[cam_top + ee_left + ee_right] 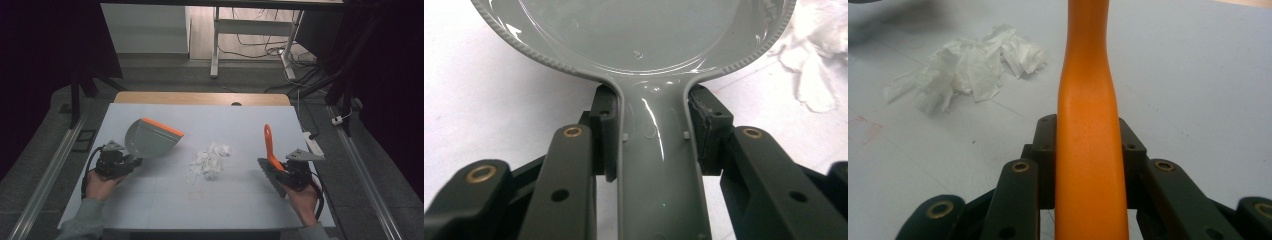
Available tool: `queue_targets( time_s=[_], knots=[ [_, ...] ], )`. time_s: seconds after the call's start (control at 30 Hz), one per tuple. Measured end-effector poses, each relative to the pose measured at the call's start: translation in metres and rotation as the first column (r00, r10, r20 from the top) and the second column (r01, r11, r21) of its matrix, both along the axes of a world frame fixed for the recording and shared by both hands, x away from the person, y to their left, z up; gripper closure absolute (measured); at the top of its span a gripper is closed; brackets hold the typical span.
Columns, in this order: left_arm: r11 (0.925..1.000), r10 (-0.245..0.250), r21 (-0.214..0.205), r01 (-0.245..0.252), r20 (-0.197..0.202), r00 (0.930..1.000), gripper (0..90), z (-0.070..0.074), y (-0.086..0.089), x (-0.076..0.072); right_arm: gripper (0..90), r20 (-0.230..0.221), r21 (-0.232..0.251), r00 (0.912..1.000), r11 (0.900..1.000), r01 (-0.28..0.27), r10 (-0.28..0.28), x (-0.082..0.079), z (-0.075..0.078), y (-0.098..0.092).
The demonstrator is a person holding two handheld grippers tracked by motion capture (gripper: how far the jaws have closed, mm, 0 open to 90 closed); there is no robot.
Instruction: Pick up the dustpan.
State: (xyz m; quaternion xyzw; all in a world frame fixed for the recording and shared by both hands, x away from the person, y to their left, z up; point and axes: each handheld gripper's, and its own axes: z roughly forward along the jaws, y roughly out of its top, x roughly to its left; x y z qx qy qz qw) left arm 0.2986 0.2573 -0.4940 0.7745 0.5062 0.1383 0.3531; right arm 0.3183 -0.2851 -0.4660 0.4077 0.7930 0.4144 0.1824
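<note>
Both my grippers are matte black. My left gripper (134, 161), at the lower left of the high view, and my right gripper (280, 172), at the lower right, each carry a grey three-cornered plate and trail a black cable. Close up, the linkage arms show brass-coloured pivot bushings and small screw holes, with blocky black pads. My sleeves are grey.

Both forearms reach in from the counter's near edge; the left gripper (131, 161) and right gripper (276, 169) are clamped tight.
</note>
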Motion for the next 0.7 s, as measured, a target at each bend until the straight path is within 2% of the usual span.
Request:
queue_targets(
  time_s=[0.2,0.43,0.6,0.7],
  knots=[
    [0.9992,-0.039,0.004,0.039,0.022,0.999,61.9,0.005,0.005,-0.005,70.4,-0.001,0.004,1.0,1.0,0.0,0.0,-0.001,0.0,0.0],
    [0.9951,-0.097,0.021,0.096,0.021,0.9951,62.0,0.011,0.013,-0.015,70.4,-0.003,-0.002,1.0,1.0,-0.004,0.004,-0.001,-0.001,0.001],
    [0.9864,-0.161,0.034,0.16,0.022,0.9867,61.9,0.012,0.014,-0.021,70.4,-0.006,-0.001,1.0,1.0,-0.001,0.001,-0.001,-0.002,0.0],
    [0.9781,-0.202,0.052,0.201,0.017,0.9792,61.9,0.012,0.013,-0.024,70.4,-0.005,-0.001,1.0,1.0,0.0,0.0,-0.001,-0.002,0.0]
  ],
)
